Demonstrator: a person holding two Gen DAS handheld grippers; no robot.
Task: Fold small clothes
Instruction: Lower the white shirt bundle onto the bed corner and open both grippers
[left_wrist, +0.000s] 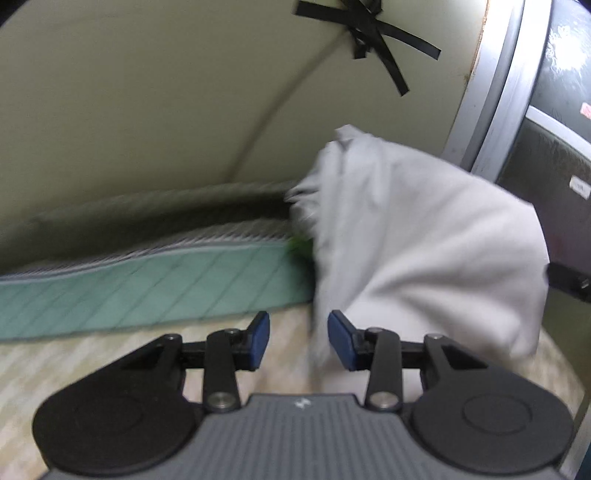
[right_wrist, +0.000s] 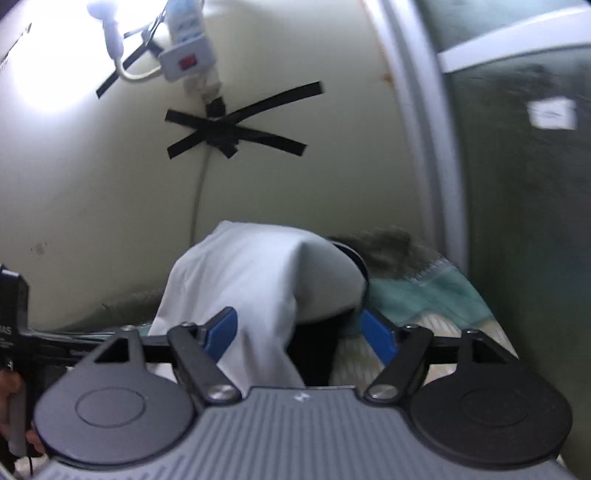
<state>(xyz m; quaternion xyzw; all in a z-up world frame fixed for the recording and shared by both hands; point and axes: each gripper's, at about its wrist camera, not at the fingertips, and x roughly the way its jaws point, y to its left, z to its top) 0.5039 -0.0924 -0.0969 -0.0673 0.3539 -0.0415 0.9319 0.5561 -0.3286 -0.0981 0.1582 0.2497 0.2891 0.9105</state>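
Teal quilted mattress (left_wrist: 147, 284) behind; white cotton garment (left_wrist: 406, 240) is draped between right gripper (right_wrist: 299, 332) fingers, spread; left gripper (left_wrist: 298, 339) is gaped beside it.

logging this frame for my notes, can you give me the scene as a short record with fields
garment: white cloth, bunched and lifted, not yet folded
left gripper: jaws open, cloth hanging just ahead of them
right gripper: jaws open, cloth draped between the blue pads, not pinched
surface: pale bedding with a teal quilted mattress edge
background: cream wall with crossed black tape, power strip above
image quality: motion blur in both views
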